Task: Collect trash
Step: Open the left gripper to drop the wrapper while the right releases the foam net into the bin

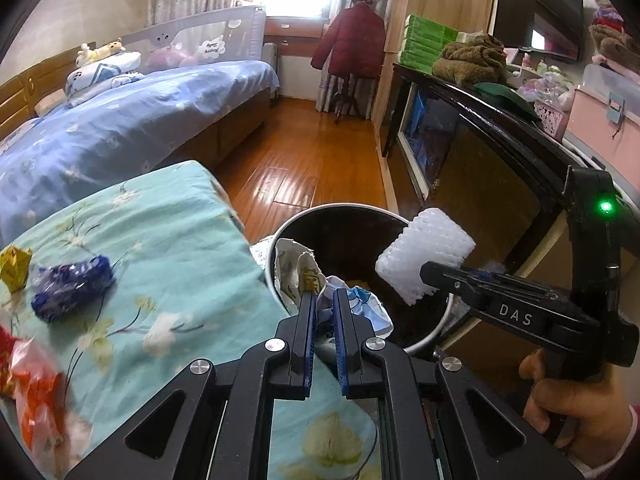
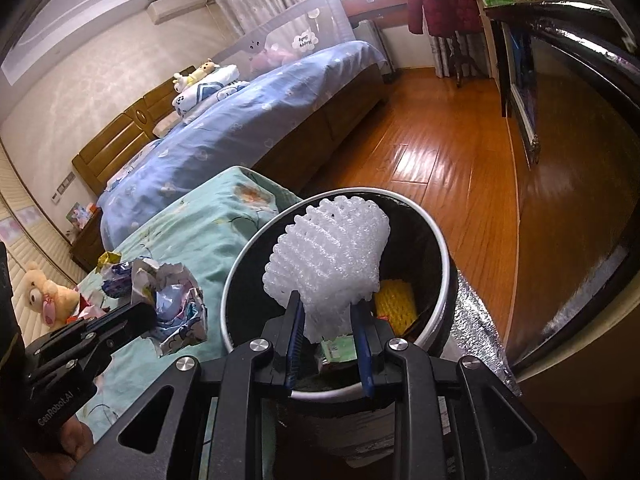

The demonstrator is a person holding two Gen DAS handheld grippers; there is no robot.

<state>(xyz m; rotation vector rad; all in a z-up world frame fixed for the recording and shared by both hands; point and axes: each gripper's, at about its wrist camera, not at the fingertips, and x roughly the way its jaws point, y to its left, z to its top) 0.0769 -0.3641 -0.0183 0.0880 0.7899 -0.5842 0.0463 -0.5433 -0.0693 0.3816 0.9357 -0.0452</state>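
My left gripper (image 1: 325, 300) is shut on a crumpled paper wrapper (image 1: 362, 304) and holds it at the near rim of the black trash bin (image 1: 340, 210). It also shows in the right wrist view (image 2: 176, 308). My right gripper (image 2: 328, 304) is shut on a white foam net (image 2: 332, 256) and holds it over the open bin (image 2: 444, 264). The foam net also shows in the left wrist view (image 1: 424, 256). A yellow foam net (image 2: 396, 300) and a green packet (image 2: 338, 350) lie inside the bin.
A table with a teal floral cloth (image 1: 160, 240) carries a blue wrapper (image 1: 72, 286), a yellow wrapper (image 1: 14, 266) and a red-orange bag (image 1: 32, 384). A dark cabinet (image 1: 500, 168) stands to the right. A bed (image 1: 120, 128) and wooden floor (image 1: 304, 160) lie beyond.
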